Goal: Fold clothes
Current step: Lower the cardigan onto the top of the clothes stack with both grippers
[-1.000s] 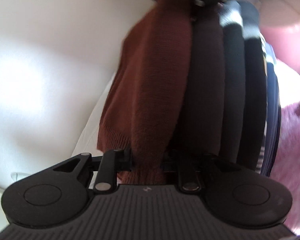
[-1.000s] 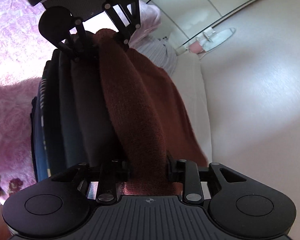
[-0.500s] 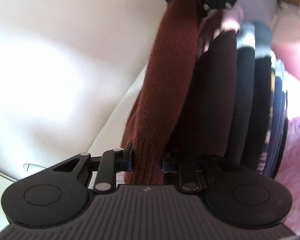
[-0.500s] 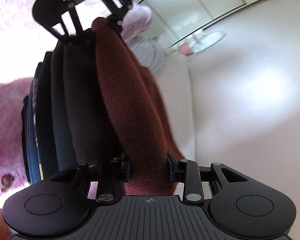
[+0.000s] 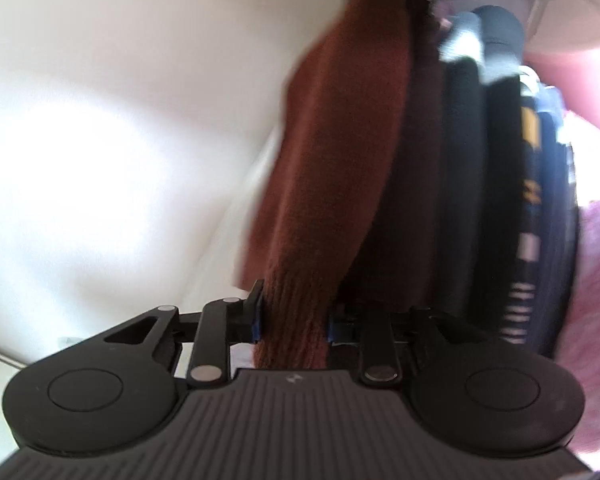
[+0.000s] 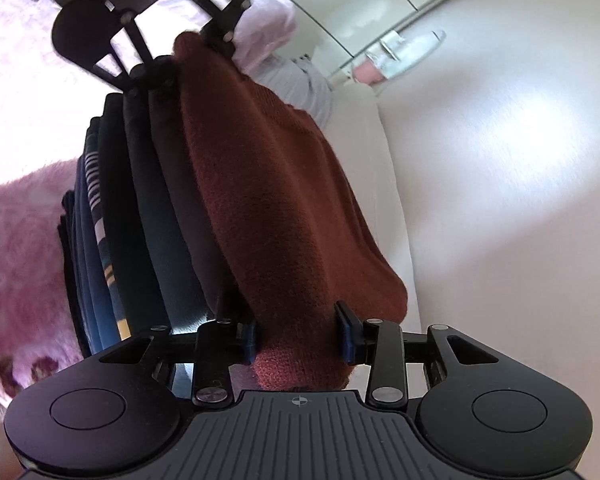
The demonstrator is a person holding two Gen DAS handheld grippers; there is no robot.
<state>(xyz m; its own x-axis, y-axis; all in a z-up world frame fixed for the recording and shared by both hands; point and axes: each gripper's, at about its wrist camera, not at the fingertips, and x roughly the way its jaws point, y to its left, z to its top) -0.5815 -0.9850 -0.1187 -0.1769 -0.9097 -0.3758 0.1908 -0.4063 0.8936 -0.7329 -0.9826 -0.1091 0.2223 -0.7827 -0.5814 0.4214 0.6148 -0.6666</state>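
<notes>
Left wrist view: left gripper pinches one end of the rust sweater, right gripper pinches the other, jaws narrow. Sweater stretched lengthwise between them, beside a stack of dark folded clothes on a pink blanket. White wall opposite, room clear there.

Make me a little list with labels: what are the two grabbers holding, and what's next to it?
held thing: rust-brown sweater, folded
left gripper: fingers shut on one end of the sweater
right gripper: fingers shut on the other end
beside it: stack of folded dark clothes, touching the sweater
under the stack: fluffy pink blanket
background: white wall
</notes>
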